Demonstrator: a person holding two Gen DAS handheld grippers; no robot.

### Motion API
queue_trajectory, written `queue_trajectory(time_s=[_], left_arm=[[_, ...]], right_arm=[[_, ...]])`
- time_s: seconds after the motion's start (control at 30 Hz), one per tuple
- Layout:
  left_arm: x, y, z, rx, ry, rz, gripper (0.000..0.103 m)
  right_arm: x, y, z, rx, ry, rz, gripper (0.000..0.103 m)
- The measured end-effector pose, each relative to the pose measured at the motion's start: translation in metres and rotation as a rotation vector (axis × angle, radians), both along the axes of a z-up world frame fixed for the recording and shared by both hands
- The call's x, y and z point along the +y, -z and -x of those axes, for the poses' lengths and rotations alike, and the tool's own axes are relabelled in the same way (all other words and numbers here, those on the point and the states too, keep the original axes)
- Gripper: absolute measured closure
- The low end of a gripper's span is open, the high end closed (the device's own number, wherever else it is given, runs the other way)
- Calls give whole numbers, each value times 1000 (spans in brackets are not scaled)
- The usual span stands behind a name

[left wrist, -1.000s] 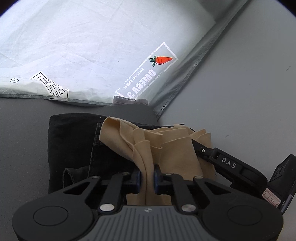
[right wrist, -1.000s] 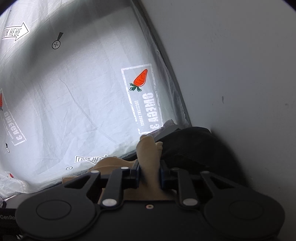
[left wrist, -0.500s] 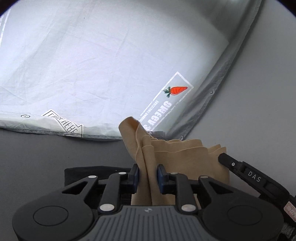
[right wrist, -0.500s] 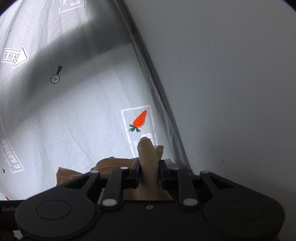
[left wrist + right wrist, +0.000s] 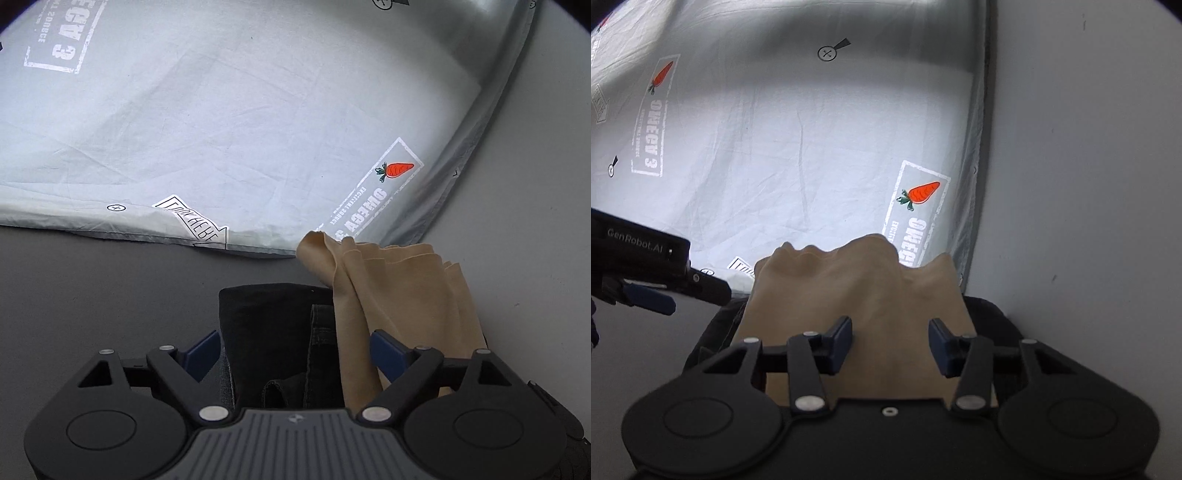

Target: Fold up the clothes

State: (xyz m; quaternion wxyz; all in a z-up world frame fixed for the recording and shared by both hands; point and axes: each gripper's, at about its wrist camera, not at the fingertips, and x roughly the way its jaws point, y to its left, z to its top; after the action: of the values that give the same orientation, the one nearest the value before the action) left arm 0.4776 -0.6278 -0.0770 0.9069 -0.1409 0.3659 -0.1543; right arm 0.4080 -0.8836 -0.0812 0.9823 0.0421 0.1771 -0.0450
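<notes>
left view: your left claw [image 5: 295, 354] gapes wide; the tan cloth [image 5: 406, 291] lies on the black pile [image 5: 273, 325]. right view: your right claw [image 5: 890, 343] gapes too; withdraw straight so no fold snags.

**Lighting and Image Quality**

Both of my wrist views are evenly lit and sharp at centre. The printed sheet [image 5: 240, 122] glares near-white in its middle and falls to grey shade at its far edge in both views. My left hand-held gripper [image 5: 295, 354] and right hand-held gripper [image 5: 891, 343] read as near-black, low-detail shapes. Fisheye distortion bows the sheet hem [image 5: 982, 147]; the frame corners vignette to black.
</notes>
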Motion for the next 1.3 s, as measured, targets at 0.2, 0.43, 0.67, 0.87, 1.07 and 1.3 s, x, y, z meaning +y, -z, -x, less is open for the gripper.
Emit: queue_trajectory(time_s=[0.2, 0.43, 0.67, 0.87, 1.07, 1.3], left_arm=[[30, -24, 49, -62, -34, -21, 4], [93, -59, 135, -192, -138, 32, 0], [153, -72, 225, -221, -146, -24, 0], [207, -91, 285, -256, -198, -104, 0], [311, -97, 347, -269, -202, -58, 0], [452, -90, 414, -263, -214, -200, 0]], right_arm=[[5, 0, -1, 94, -39, -40, 46], [39, -48, 64, 21, -91, 1, 16], [118, -67, 152, 8, -212, -148, 0], [198, -75, 213, 0, -322, -172, 0], [281, -91, 255, -81, -358, -202, 0], [414, -99, 316, -92, -215, -277, 0]])
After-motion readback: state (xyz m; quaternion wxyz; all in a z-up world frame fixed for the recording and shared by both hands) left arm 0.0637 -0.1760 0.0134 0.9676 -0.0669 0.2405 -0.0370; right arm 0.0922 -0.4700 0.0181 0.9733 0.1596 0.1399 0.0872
